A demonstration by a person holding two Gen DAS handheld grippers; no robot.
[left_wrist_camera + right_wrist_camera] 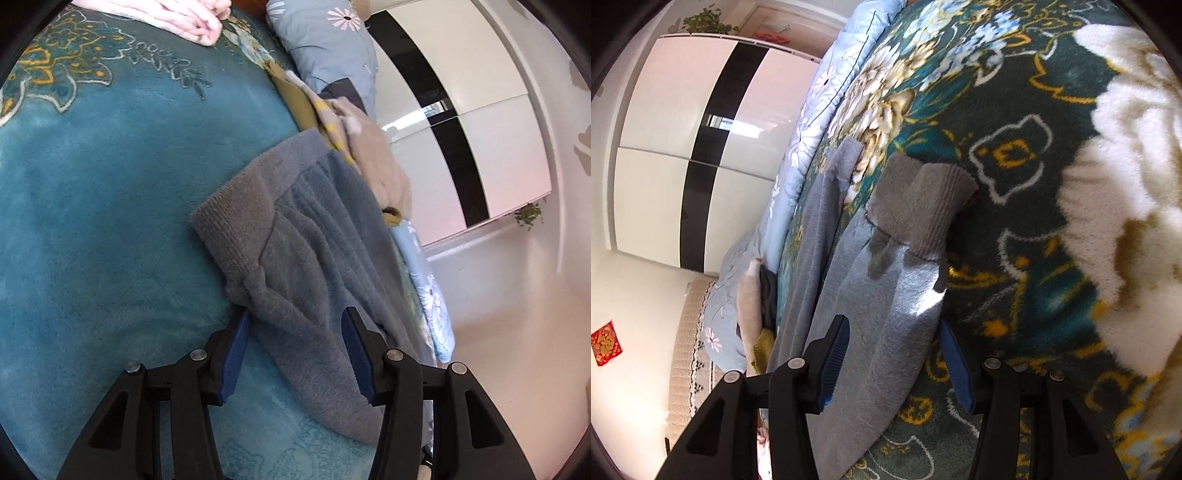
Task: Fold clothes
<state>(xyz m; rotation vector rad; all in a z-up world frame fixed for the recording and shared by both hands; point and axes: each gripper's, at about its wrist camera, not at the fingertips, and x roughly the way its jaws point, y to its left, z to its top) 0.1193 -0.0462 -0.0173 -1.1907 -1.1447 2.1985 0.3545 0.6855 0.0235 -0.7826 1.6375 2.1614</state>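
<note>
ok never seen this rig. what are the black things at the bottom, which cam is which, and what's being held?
No robot here: a person holds a two-finger claw in each hand, each with a fisheye camera looking along its fingers. The black arms with blue pads are those claws.

The left wrist view shows the left claw, open around a gray fleece garment with a ribbed cuff, lying on a teal floral blanket. A pink cloth lies farther back.

The right wrist view shows the right claw, also open, straddling the gray garment. Nothing is clamped yet. A white wardrobe stands behind.

black linkage arms with silver pivot screws carry ribbed blue fingers [232, 358]
</note>
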